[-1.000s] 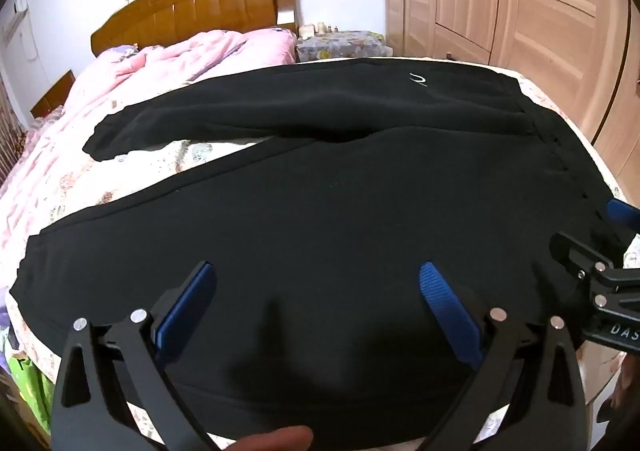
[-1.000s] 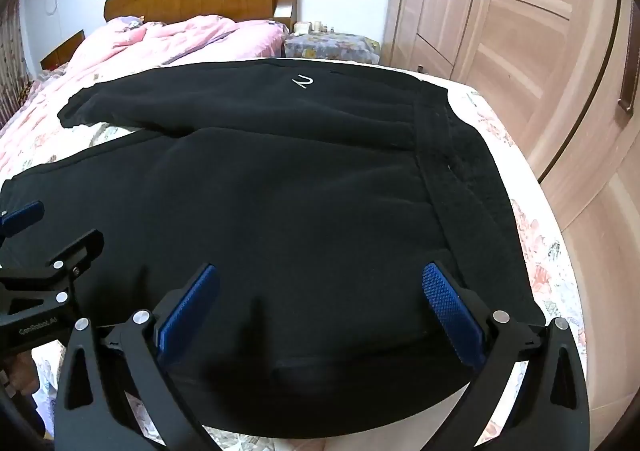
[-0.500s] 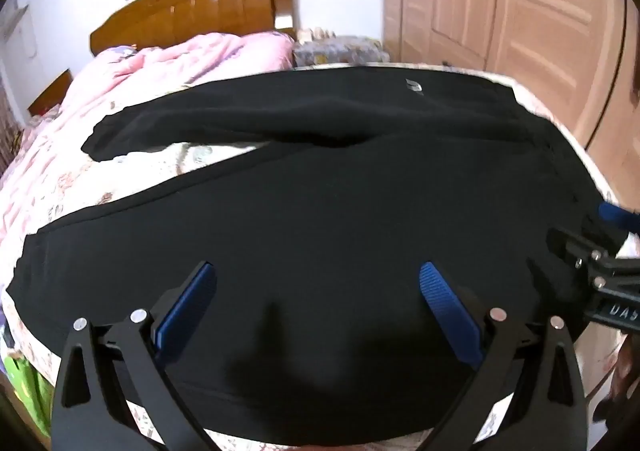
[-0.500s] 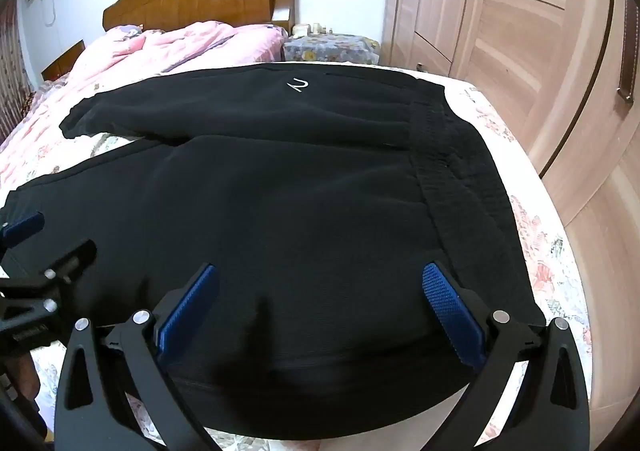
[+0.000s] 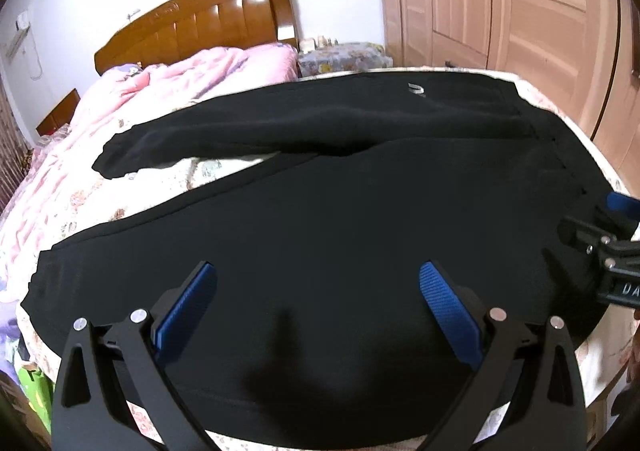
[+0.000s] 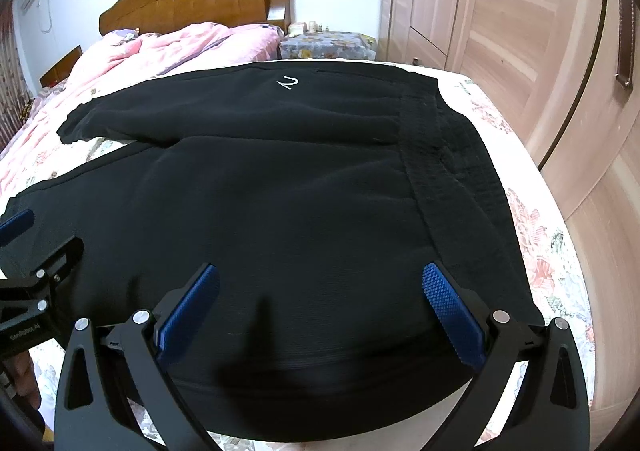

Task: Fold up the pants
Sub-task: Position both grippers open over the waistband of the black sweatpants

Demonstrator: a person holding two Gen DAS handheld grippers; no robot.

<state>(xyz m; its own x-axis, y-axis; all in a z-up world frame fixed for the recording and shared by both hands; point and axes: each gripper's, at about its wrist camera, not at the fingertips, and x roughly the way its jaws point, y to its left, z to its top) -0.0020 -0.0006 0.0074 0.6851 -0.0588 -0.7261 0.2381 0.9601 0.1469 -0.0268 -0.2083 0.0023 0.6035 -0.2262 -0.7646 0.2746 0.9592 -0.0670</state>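
Black pants [image 5: 340, 219] lie spread flat on the bed, waistband [image 6: 448, 171] to the right, both legs running left with a gap between them. A small white logo [image 6: 289, 82] shows on the far leg. My left gripper [image 5: 318, 291] is open and empty, hovering over the near leg. My right gripper [image 6: 320, 291] is open and empty, hovering over the hip part near the waistband. Each gripper shows at the edge of the other's view, the right one [image 5: 608, 243] and the left one [image 6: 28, 251].
A floral bedsheet [image 6: 536, 235] covers the bed. A pink quilt [image 5: 132, 107] is bunched at the far left by the wooden headboard [image 5: 200, 23]. A nightstand [image 6: 326, 45] and wooden wardrobe doors [image 6: 500, 11] stand to the right.
Both grippers have drawn back and risen slightly, so the pants look smaller and farther. Both stay open; the pants have not moved.
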